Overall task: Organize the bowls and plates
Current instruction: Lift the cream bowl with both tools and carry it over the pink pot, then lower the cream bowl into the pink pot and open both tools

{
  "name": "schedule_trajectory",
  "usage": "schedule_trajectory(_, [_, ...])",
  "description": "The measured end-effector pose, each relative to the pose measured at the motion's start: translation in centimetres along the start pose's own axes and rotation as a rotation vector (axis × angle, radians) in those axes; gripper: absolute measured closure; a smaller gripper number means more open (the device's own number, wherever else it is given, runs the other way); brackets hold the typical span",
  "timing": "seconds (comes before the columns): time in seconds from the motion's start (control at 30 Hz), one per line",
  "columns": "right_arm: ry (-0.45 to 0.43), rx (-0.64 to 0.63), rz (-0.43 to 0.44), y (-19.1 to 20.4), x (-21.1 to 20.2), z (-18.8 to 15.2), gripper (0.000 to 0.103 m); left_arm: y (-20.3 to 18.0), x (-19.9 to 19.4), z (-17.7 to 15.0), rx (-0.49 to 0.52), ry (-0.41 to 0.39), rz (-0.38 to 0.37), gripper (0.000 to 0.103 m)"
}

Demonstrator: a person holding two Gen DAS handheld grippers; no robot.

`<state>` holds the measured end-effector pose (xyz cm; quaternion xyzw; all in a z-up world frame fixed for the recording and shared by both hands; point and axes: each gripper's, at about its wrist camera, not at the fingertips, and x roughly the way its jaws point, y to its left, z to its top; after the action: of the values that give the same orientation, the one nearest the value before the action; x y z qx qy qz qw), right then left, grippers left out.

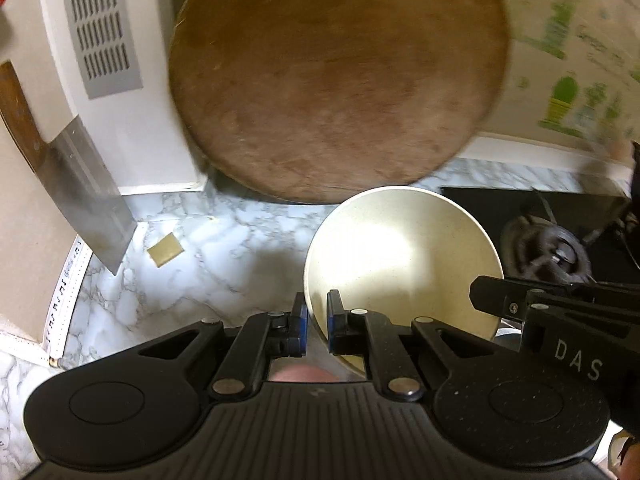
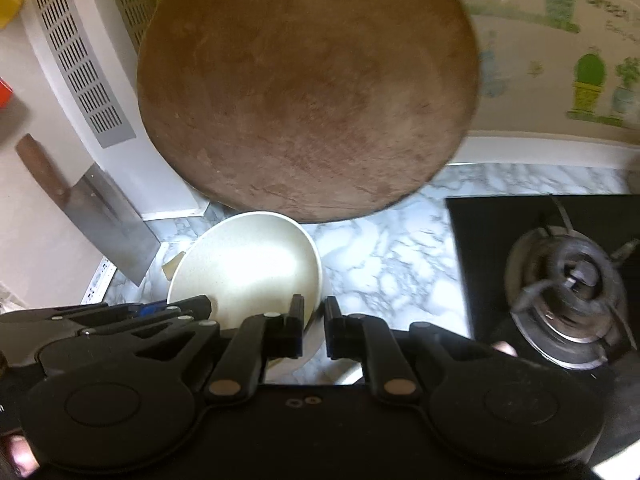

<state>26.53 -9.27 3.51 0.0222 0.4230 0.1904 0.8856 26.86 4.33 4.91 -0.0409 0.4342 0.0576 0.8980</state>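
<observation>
The cream bowl hangs above the marble tabletop, near its back edge and just in front of the round wooden board that leans against the wall. Both grippers are at it from opposite sides. The left gripper has its two fingers set either side of the bowl's near-left rim, one inside and one outside, pinching the thin wall. The right gripper straddles the opposite rim in the same way, its fingers close together with the wall between them, though the right wrist view does not make plain whether both pads press on it.

The bowl looks like a speckled, matte, hard-walled piece, melamine or glazed ware: stiff, fairly light, with a smooth surface that could slide between narrow pads. My judgement is that the rim is the only sensible hold, gripped deep enough that the pads bear on the wall below the lip. Held at one point it would tend to swing and tilt; two opposed holds keep it level. If it is ceramic, a knock against the board or the black hob at the tabletop's right could chip it.

A cleaver leans by the left edge.
</observation>
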Motion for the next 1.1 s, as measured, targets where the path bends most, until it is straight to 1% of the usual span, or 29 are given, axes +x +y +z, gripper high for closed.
schedule_trajectory(0.23, [-0.028, 0.007, -0.040, -2.4, -4.4, -3.2, 0.092, -3.8, -3.0, -2.8, 0.058, -0.019, -0.042, 0.095])
schedule_trajectory(0.47, [-0.037, 0.050, -0.077, -4.9, -6.5, -6.0, 0.092, -6.6, -3.1, -4.9, 0.085, -0.009, -0.078, 0.095])
schedule_trajectory(0.73, [-0.023, 0.066, -0.106, -6.7, -6.2, -9.0, 0.092, -8.1, -1.8, -7.5, 0.111, -0.004, -0.094, 0.095])
schedule_trajectory(0.97, [-0.011, 0.072, -0.134, -7.4, -5.0, -10.6, 0.092, -9.0, -0.4, -8.6, 0.148, -0.010, -0.096, 0.095])
schedule_trajectory(1.1, [-0.020, 0.060, -0.149, -7.4, -4.4, -11.1, 0.093, -9.0, 0.2, -9.0, 0.158, -0.020, -0.101, 0.095])
